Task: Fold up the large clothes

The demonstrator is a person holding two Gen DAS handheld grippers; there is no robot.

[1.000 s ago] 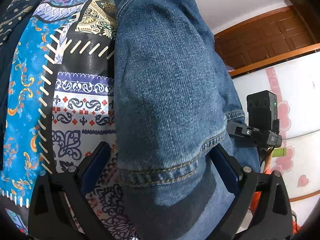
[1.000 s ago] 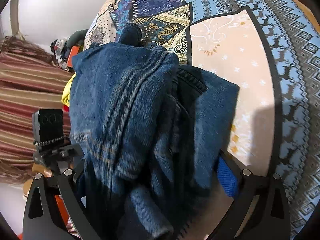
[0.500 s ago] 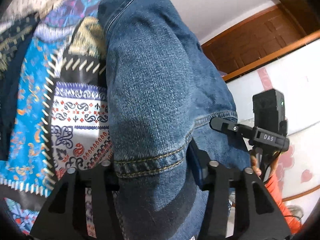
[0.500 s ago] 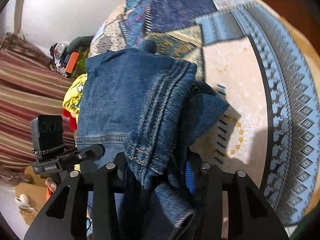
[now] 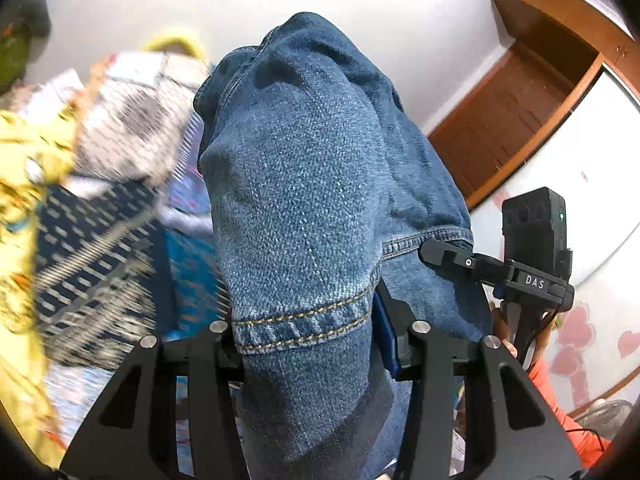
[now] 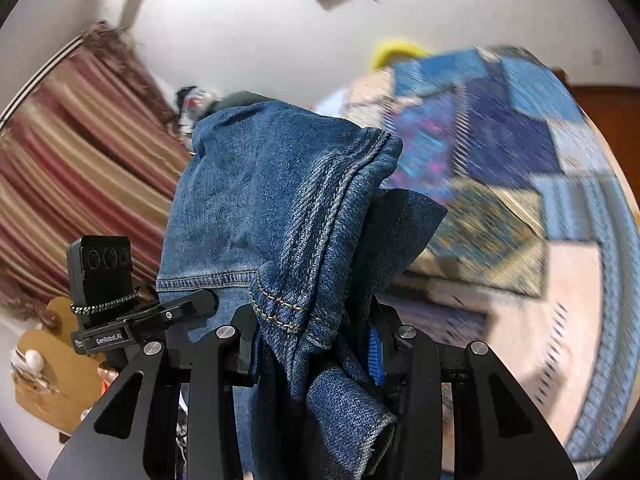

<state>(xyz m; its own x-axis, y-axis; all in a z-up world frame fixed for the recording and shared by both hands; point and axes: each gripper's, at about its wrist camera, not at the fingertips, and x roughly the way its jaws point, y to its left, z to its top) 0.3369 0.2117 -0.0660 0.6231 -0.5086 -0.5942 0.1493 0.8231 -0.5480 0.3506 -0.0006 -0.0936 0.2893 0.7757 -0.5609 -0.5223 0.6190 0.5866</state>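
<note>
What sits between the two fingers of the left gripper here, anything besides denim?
Only the jeans: a hemmed fold fills the gap of the left gripper, seen in the left wrist view.

One pair of jeans [image 5: 304,208] seen. Two grippers counted: left gripper [image 5: 308,344], right gripper [image 6: 316,344]. One patchwork bedspread [image 6: 500,168] seen.

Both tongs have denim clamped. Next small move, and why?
Probably spread the two tongs apart to pull the jeans taut: the left tongs and right tongs each pinch a bunched hem, and the cloth between hangs crumpled over the bedspread.
</note>
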